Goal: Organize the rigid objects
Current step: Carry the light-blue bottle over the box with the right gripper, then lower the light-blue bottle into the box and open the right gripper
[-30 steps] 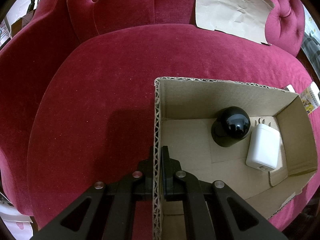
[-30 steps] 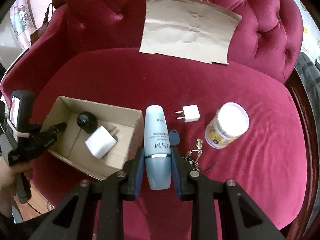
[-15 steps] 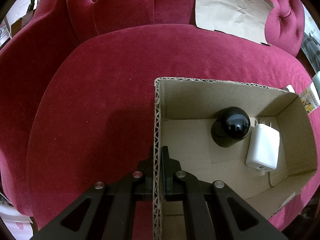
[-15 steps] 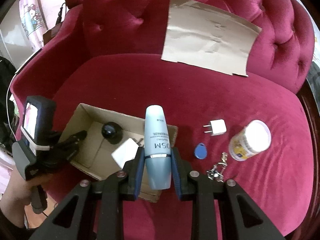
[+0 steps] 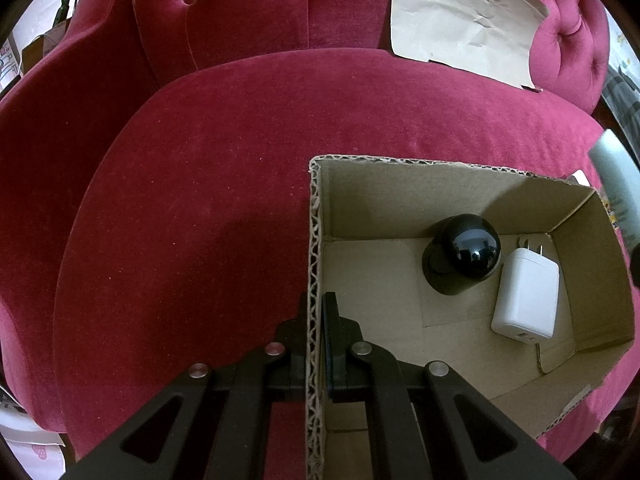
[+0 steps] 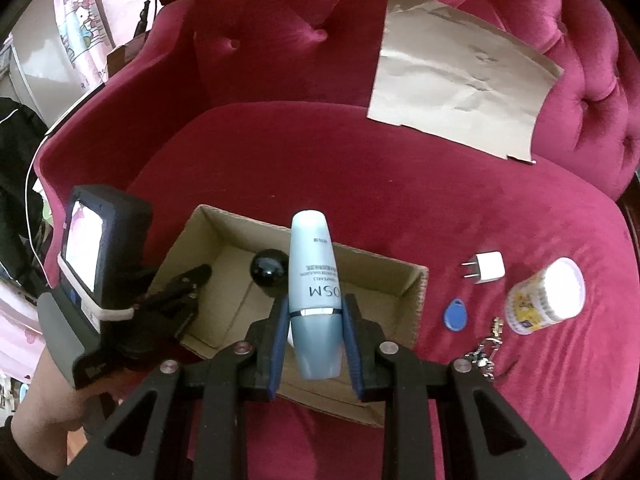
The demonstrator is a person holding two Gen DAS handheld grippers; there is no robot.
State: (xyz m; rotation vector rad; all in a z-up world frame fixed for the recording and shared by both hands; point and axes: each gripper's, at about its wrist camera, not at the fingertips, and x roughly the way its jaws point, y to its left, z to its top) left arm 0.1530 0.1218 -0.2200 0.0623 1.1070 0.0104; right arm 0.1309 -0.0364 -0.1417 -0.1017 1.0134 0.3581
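Right tongs (image 6: 316, 344) clamp the pale blue bottle (image 6: 314, 288) directly above the cardboard box (image 6: 416, 280), long axis running straight out along the fingers, while left tongs (image 5: 318, 344) pinch the box's left wall, steadying it.

Red velvet sofa (image 5: 240, 184) with a button-tufted backrest (image 6: 304, 40) and a wide, rounded seat cushion (image 6: 360, 168). A creased sheet of brown paper (image 6: 460, 80) leans against the backrest, its lower edge meeting the seat — the same sheet appears at upper right in the left wrist view (image 5: 464, 20). Beyond the sofa's left arm hangs a pale curtain (image 6: 80, 32) printed with a cartoon figure, and a thin dark cable (image 6: 144, 16) rises just beside the armrest. A dark garment (image 6: 16, 160) occupies the far left edge.
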